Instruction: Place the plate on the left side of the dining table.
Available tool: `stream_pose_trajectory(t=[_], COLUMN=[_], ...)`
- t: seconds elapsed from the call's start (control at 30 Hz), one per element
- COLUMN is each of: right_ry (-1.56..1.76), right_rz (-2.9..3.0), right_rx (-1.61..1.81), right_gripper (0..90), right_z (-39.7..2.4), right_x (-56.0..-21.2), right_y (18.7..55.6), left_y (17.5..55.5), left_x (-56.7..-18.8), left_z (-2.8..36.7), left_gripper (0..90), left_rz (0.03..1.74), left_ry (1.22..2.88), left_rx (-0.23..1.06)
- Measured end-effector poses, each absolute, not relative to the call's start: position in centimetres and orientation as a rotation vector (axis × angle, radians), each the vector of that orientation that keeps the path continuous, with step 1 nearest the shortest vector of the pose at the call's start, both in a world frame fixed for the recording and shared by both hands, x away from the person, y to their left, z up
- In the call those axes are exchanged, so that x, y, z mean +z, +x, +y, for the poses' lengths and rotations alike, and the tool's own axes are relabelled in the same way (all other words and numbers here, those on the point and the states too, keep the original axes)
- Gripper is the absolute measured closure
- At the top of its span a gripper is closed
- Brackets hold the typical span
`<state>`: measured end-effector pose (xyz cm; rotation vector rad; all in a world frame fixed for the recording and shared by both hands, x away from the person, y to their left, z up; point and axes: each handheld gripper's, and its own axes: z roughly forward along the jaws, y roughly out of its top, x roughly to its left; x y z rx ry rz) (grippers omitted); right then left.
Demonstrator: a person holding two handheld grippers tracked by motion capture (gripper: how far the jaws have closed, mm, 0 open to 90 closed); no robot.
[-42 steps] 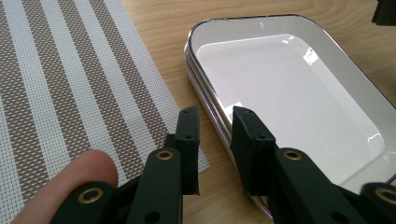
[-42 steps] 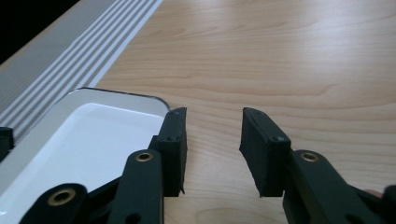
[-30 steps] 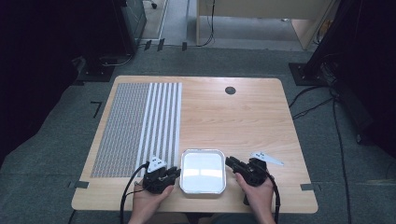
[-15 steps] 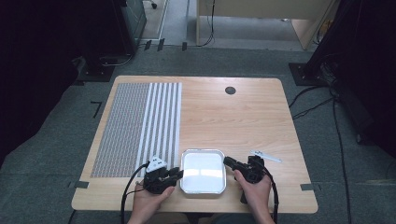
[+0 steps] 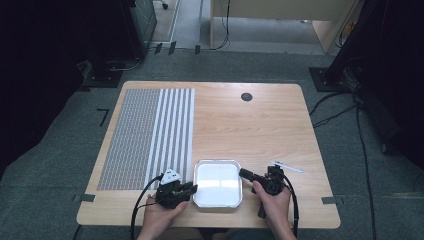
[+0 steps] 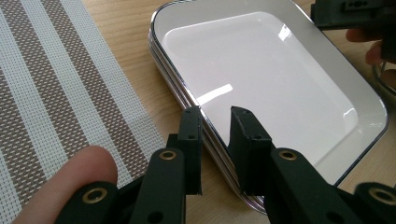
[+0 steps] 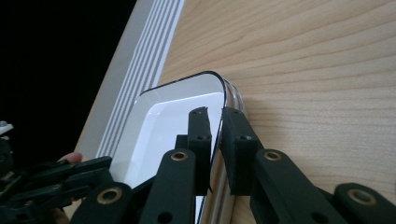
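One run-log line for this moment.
left gripper: closing on tray left rim | right gripper: closing on right rim | tray on table

On the counter (image 5: 280, 125) the tray (image 5: 218, 183) sits at the near edge. The mat (image 5: 150, 135) lies to its left, a pen (image 5: 286, 166) to its right. The left tool (image 5: 192, 187) straddles the tray's left rim, the right tool (image 5: 243, 173) its right rim.
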<state>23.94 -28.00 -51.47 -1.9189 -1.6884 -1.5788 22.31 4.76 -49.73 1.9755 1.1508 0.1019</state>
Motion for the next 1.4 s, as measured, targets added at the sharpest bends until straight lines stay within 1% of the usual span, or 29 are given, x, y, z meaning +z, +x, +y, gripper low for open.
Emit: stream_pose_trajectory(t=[0.13,0.37,0.5,0.57,0.9,1.0,1.03,1.07,1.1,1.27,1.4], right_ry=[-1.885,-1.938,-1.992,-2.026,-2.097,-2.083,-2.083,-2.083,-2.098,-2.124,-2.133], right_rz=[-1.675,-1.866,-1.926,-1.893,-1.919,-1.998,-1.983,-1.983,-1.996,-2.079,-2.214], right_rx=[-1.606,-1.515,-1.515,-1.531,-1.499,-1.397,-1.414,-1.414,-1.453,-1.462,-1.469], right_gripper=[83.5,81.5,86.6,88.7,89.5,88.2,81.2,81.2,77.2,76.1,73.8], right_z=[-28.2,-26.8,-26.3,-26.3,-27.2,-27.4,-27.5,-27.5,-27.5,-27.2,-26.0], right_x=[-50.9,-50.9,-50.2,-49.7,-47.9,-48.0,-48.0,-48.0,-47.9,-47.7,-47.9], right_y=[23.7,23.2,22.8,22.5,21.9,22.3,22.4,22.4,22.5,23.1,23.4], left_y=[22.3,22.2,22.2,22.2,22.1,22.1,22.1,22.0,22.0,21.9,21.6], left_x=[-49.8,-49.7,-49.7,-49.7,-48.8,-48.8,-48.8,-48.8,-48.8,-48.8,-48.9], left_z=[4.7,4.7,4.6,4.6,5.2,5.0,4.9,4.8,4.7,4.4,3.9], left_gripper=[75.8,76.2,75.1,73.1,67.8,66.7,66.2,66.2,66.0,65.9,66.8], left_rz=[1.148,1.139,1.132,1.129,1.121,1.115,1.112,1.110,1.107,1.105,1.090], left_ry=[1.979,1.981,1.988,1.983,1.928,1.932,1.935,1.937,1.937,1.943,1.960], left_rx=[0.107,0.119,0.126,0.121,0.129,0.122,0.121,0.119,0.116,0.113,0.111])
